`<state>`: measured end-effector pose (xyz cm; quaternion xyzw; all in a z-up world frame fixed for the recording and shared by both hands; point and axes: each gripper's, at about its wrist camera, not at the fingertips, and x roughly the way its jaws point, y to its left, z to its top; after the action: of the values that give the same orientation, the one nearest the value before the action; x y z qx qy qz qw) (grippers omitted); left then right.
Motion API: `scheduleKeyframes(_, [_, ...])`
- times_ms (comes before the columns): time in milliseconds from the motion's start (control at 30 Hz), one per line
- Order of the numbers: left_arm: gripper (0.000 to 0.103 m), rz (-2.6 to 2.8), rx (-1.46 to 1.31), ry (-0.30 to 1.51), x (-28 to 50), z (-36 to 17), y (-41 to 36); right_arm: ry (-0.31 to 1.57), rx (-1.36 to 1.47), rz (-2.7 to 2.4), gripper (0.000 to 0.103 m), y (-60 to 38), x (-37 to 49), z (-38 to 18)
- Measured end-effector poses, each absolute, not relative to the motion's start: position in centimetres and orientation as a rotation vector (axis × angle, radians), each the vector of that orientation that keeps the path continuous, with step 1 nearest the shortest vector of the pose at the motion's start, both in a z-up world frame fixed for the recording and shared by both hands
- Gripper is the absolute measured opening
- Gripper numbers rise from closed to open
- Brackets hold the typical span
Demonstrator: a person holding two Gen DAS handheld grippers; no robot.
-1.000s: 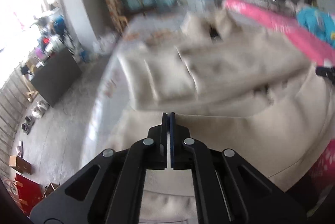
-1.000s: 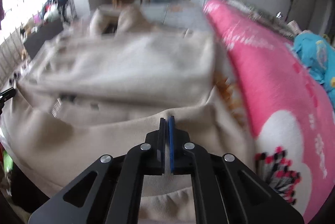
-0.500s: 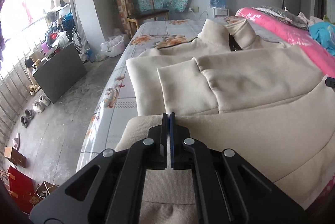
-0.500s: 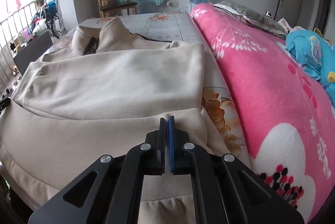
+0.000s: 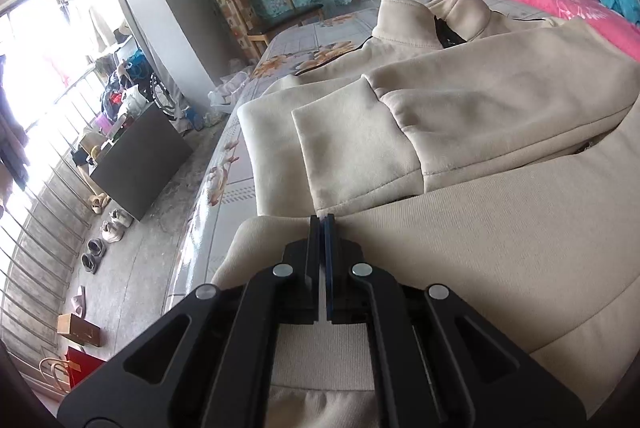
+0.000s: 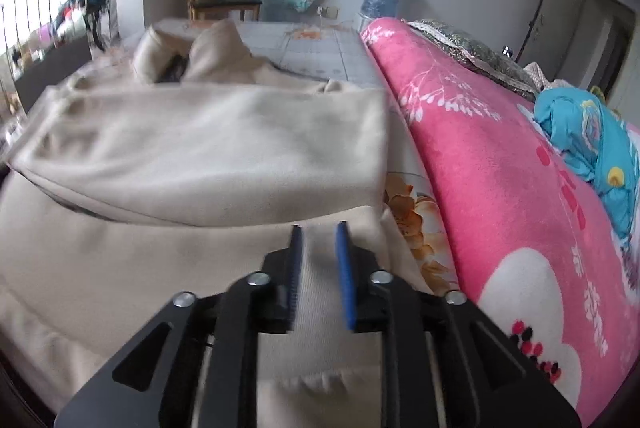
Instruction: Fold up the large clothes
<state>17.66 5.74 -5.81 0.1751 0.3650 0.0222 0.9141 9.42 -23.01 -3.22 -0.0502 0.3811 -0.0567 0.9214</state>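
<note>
Garment: a beige zip-neck sweatshirt (image 5: pixel 500 107) lies across the bed (image 5: pixel 280 39), collar toward the top of the frame, both sleeves already crossed over the chest so the body is narrow enough to fold.
Hem: the ribbed bottom band (image 5: pixel 320 356) has been drawn up over the lower body, low in both views, likely to halve the length.
Left hand-held gripper (image 5: pixel 323 224): jaws together, pinching the hem fold at its left corner beside the sleeve cuff (image 5: pixel 340 155), keeping that edge in line.
Right hand-held gripper (image 6: pixel 319 232): jaws apart, just been opening, cloth between them but not pressed; it looks like the right corner is being let go.
Pink blanket (image 6: pixel 500 167): at the right, just beside the fold, clear of it.
</note>
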Motion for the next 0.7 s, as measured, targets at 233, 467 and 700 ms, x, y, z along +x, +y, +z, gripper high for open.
scheduleKeyframes(233, [0.002,0.048,0.372,0.76,17.8,-5.8,5.6,0.746,0.027,0.253,0.025,-18.2,6.7,-0.6])
scheduleKeyframes(467, [0.002,0.021,0.346,0.791,18.1,-5.4,6.1,0.86,-0.096,0.542,0.025,-9.7,7.4,-4.4])
scheduleKeyframes(700, [0.007,-0.106,0.144,0.813,17.7,-3.6,8.8,0.902,-0.096,0.514,0.021,-9.4,9.9,-6.7])
